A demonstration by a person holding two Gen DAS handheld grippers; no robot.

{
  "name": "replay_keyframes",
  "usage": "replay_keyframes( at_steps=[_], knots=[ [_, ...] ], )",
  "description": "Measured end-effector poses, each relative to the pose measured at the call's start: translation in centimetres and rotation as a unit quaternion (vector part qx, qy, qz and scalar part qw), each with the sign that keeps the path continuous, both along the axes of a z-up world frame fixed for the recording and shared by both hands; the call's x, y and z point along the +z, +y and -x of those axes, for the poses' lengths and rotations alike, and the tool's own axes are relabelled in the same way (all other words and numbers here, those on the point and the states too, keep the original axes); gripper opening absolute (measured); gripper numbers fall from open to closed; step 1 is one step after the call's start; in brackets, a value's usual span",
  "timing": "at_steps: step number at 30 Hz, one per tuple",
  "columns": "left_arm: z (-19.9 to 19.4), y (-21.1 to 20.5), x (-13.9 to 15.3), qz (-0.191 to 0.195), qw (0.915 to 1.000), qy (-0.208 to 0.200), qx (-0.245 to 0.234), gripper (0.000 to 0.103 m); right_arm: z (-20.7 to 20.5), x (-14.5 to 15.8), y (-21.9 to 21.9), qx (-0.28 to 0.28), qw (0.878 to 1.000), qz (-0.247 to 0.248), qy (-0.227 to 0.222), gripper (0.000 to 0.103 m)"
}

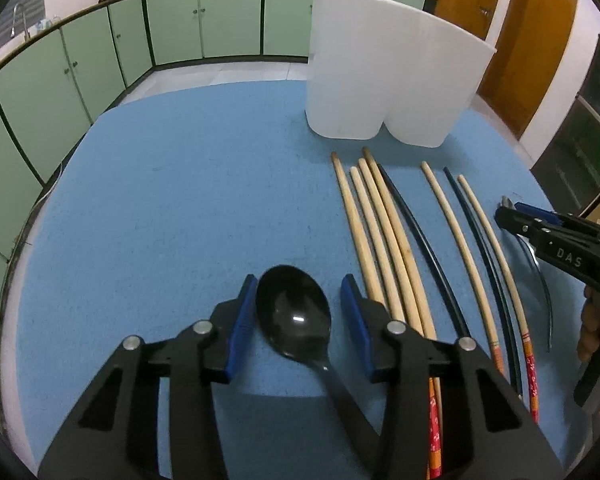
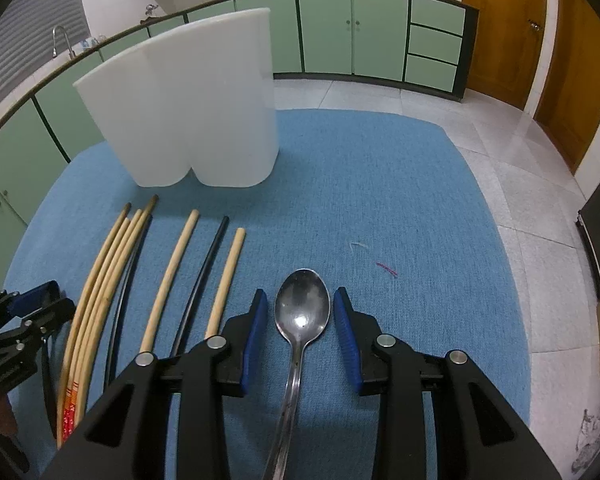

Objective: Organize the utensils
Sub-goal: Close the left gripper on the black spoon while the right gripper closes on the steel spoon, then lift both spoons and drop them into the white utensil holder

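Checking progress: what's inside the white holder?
Cannot tell: only the white holder's frosted outer walls show, nothing sticks above its rim, and its inside is hidden. Chopsticks lie on the table.

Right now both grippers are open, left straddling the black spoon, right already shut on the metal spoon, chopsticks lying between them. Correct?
Not quite. The right gripper is open too: in the right wrist view its blue pads stand apart on either side of the metal spoon, not touching it. The rest holds: the left gripper is open around the black spoon, with the chopsticks between them.
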State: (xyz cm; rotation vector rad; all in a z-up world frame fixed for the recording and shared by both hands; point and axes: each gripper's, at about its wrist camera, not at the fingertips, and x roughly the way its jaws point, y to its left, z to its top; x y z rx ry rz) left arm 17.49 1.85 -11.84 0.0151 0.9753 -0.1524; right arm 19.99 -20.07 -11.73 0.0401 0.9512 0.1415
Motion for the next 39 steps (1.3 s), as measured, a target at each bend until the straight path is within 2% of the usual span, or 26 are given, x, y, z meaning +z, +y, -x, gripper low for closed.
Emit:
replay_keyframes(
  at_steps=[1, 4, 9, 13, 17, 22, 32, 39],
  knots=[
    [0.0, -0.1, 0.0, 0.001, 1.0000, 0.000, -0.002, 0.034, -0.1, 0.0, 0.1, 0.002, 1.000, 0.003, 0.001, 0.034],
    [-0.1, -0.3, 0.1, 0.006, 1.0000, 0.001, -0.003, 0.034, -0.2, 0.1, 0.1, 0.004, 1.000, 0.003, 0.002, 0.028],
    [0.1, -0.1, 0.2, 0.015, 0.9998, -0.011, -0.011, 0.033, 0.3, 0.3, -0.2, 0.009, 1.000, -0.013, -0.009, 0.028],
    [1.2, 0.1, 1.8, 0.028, 0.9962, -0.079, -0.024, 0.033, 1.4, 1.3, -0.9, 0.016, 0.998, -0.040, -0.051, 0.028],
    [1.5, -0.3, 2.7, 0.015, 0.9927, -0.116, -0.029, 0.033, 1.9, 2.4, -1.5, 0.024, 0.995, -0.054, -0.086, 0.028],
    [1.3, -0.4, 4.0, 0.030, 0.9877, -0.152, -0.021, 0.033, 1.8, 4.3, -2.3, 0.031, 0.991, -0.068, -0.115, 0.028],
    [0.0, -1.0, 8.3, 0.033, 0.9746, -0.220, -0.022, 0.033, 1.7, 8.6, -4.3, 0.034, 0.977, -0.112, -0.178, 0.028],
    [-3.0, -2.0, 12.2, 0.035, 0.9591, -0.280, -0.025, 0.033, -0.9, 13.3, -4.8, 0.038, 0.963, -0.127, -0.235, 0.028]
  ],
)
